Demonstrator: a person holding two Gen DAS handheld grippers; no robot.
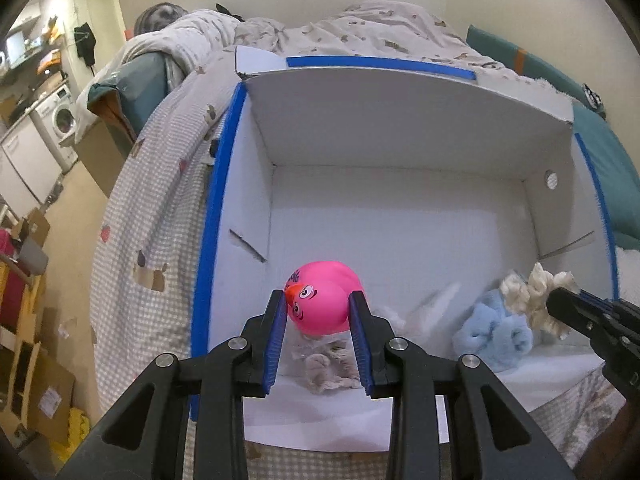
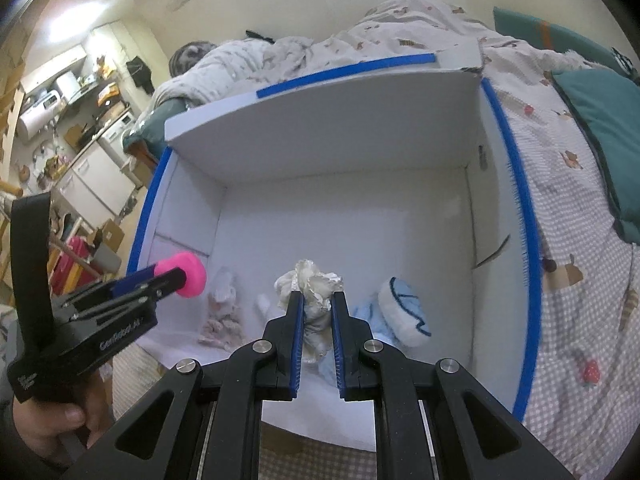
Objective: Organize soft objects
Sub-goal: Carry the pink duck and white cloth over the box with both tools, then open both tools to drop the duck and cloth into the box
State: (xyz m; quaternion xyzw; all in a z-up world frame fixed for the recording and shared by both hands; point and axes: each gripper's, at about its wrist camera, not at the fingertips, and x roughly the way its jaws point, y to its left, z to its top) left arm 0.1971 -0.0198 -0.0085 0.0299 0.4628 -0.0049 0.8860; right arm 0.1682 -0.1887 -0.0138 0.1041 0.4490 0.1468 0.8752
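Nearest in the left wrist view, the left gripper (image 1: pixel 318 308) is clenched on a pink rubber duck (image 1: pixel 322 302), its pads pressing the toy's sides above the near end of a white box (image 1: pixel 400 128) with blue-taped edges. The right gripper (image 2: pixel 317 308) is clamped tight on a cream fluffy toy (image 2: pixel 312 280), whose lower part hangs hidden between the pads. Below them on the box floor lie a pale pinkish plush (image 2: pixel 222 320), blurred and hard to identify, a light blue plush (image 1: pixel 494 334) and a white-and-blue plush (image 2: pixel 404 312), partly hidden behind the right gripper. The box sits on a bed (image 2: pixel 580 312) with a checked sheet; beyond lies a rumpled duvet (image 1: pixel 360 28).
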